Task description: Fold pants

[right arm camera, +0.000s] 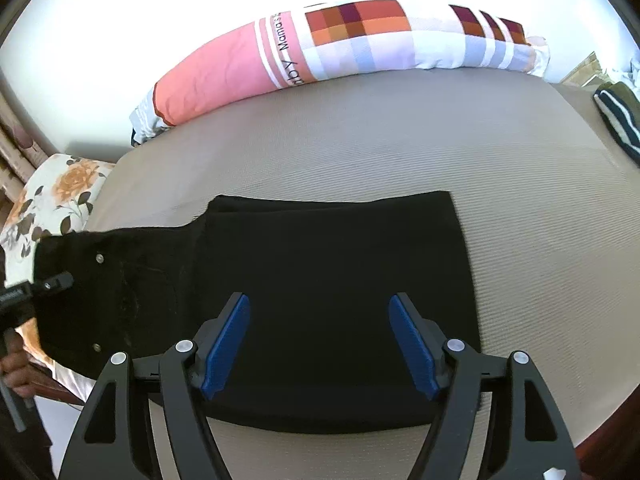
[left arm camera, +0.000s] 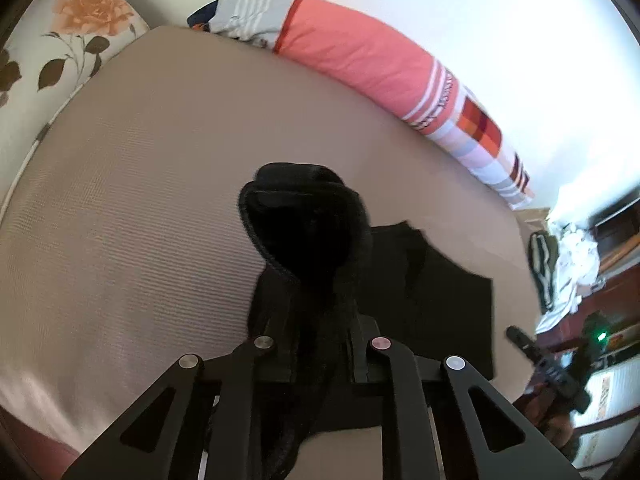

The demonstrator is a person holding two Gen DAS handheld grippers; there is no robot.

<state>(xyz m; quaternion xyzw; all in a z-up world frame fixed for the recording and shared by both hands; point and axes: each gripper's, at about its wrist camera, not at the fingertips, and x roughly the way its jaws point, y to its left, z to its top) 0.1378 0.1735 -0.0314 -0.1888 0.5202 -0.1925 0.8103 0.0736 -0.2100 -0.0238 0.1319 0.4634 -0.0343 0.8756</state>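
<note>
Mid-fold on the bed (right arm camera: pixel 540 208): left gripper (left arm camera: pixel 320 344) pinching the pants (right arm camera: pixel 320 280) at the waist end, lifted; right gripper (right arm camera: pixel 320 340) spread, empty, over the folded legs; next, probably carrying the waist across squarely.

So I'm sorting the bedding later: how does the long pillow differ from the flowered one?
The long pillow is a bolster in pink with checked blocks, stripes and lettering; the flowered pillow is white with orange roses. The long pillow lies along the bed's far edge by the wall, the flowered pillow at its end. Both rest at the bed's margins, clear of the black pants.
</note>
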